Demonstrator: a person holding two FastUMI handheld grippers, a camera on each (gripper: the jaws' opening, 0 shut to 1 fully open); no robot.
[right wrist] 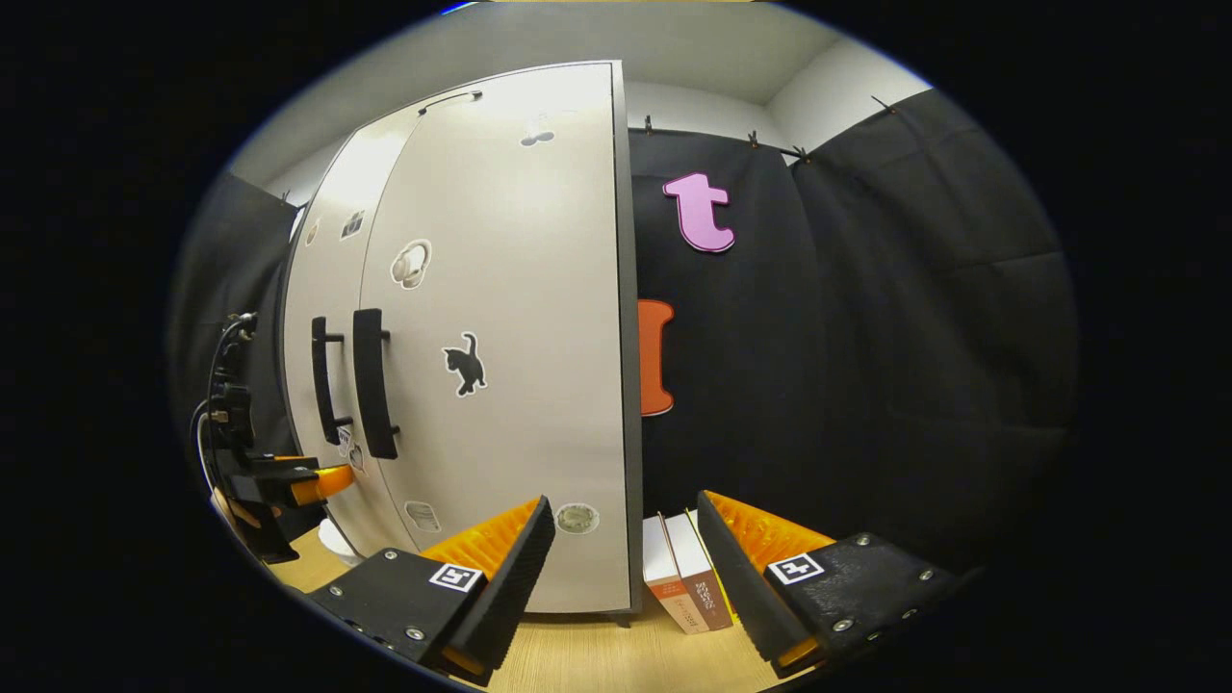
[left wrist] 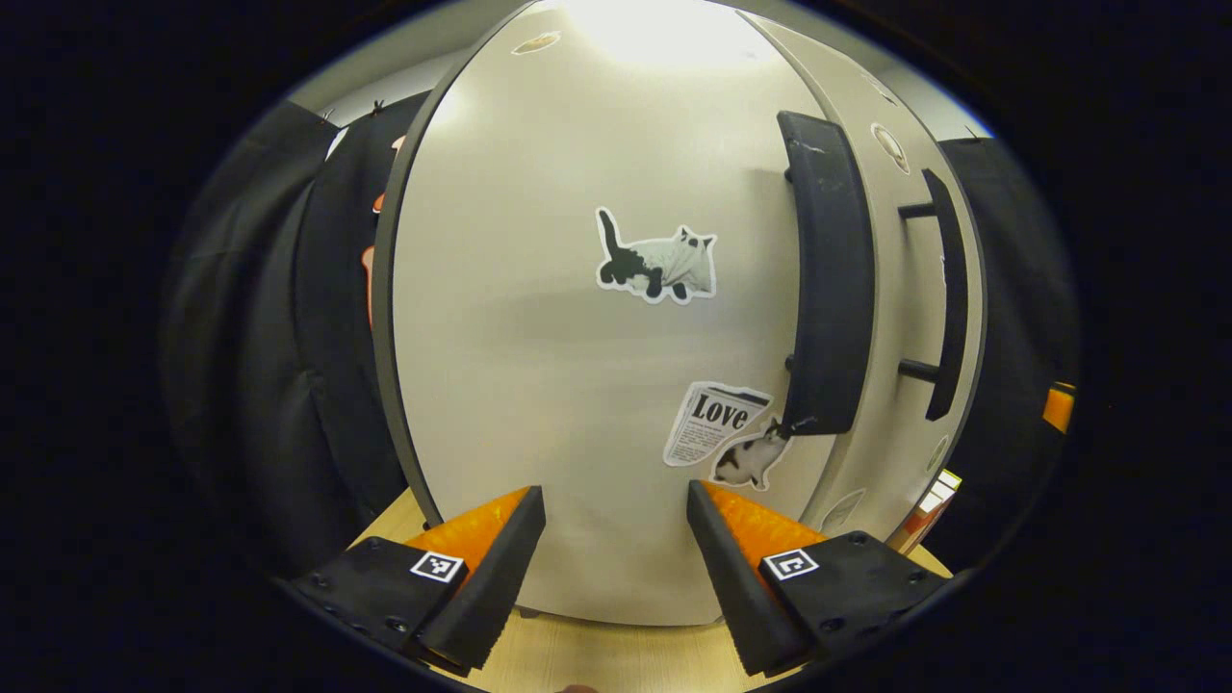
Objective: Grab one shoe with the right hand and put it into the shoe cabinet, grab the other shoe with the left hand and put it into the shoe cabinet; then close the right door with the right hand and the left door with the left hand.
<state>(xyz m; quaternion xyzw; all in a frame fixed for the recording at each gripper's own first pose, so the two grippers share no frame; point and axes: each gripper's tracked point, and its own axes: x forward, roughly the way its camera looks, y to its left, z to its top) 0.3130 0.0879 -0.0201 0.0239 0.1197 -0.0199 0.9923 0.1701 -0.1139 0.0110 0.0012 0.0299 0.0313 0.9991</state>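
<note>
Facing: left door [left wrist: 577, 337], shut or nearly shut.
Left gripper [left wrist: 616, 568]: fingers apart, empty.
Right gripper [right wrist: 626, 568]: fingers apart, empty.
Door handling: rigid, light-swinging panel; likely slick face.
Contact point: left handle [left wrist: 828, 279] edge.

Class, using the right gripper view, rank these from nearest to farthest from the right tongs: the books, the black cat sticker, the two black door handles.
1. Books: standing between the right tongs, beside the cabinet.
2. Black cat sticker: mid-door, up and left.
3. Door handles: farther left, near the doors' meeting edge.
</note>
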